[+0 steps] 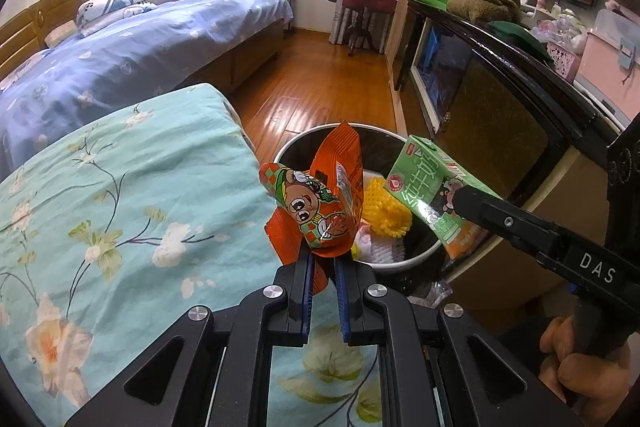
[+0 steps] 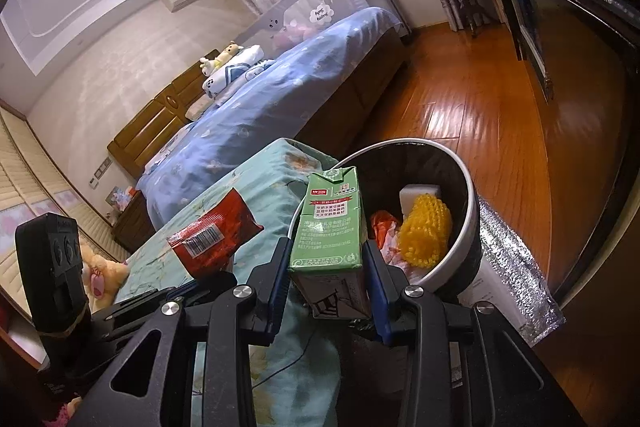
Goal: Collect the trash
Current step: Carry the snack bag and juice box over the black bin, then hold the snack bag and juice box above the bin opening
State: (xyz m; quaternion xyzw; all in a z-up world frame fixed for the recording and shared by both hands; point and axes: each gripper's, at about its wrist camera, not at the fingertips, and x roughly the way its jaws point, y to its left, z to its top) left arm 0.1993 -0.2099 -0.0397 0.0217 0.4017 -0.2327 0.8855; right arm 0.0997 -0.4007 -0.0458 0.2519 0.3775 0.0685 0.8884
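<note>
My left gripper [image 1: 323, 259] is shut on an orange snack wrapper [image 1: 316, 199] with a cartoon face, held at the near rim of the round trash bin [image 1: 404, 259]. In the right wrist view the same wrapper [image 2: 212, 235] shows red with a barcode, left of the bin [image 2: 470, 195]. My right gripper [image 2: 326, 267] is shut on a green milk carton [image 2: 332, 223], upright over the bin's near edge. The left wrist view shows that carton [image 1: 424, 187] tilted above the bin's right side, with one black finger across it. Inside the bin lie a yellow foam net [image 2: 424, 231], a white block and orange plastic.
A turquoise floral quilt [image 1: 120, 207] fills the left, with a blue bed [image 1: 140, 43] behind it. A dark cabinet [image 1: 500, 99] stands right of the bin, silver foil padding [image 2: 516, 267] beside it. Wooden floor [image 1: 320, 79] stretches beyond. A hand [image 1: 580, 359] grips the right tool.
</note>
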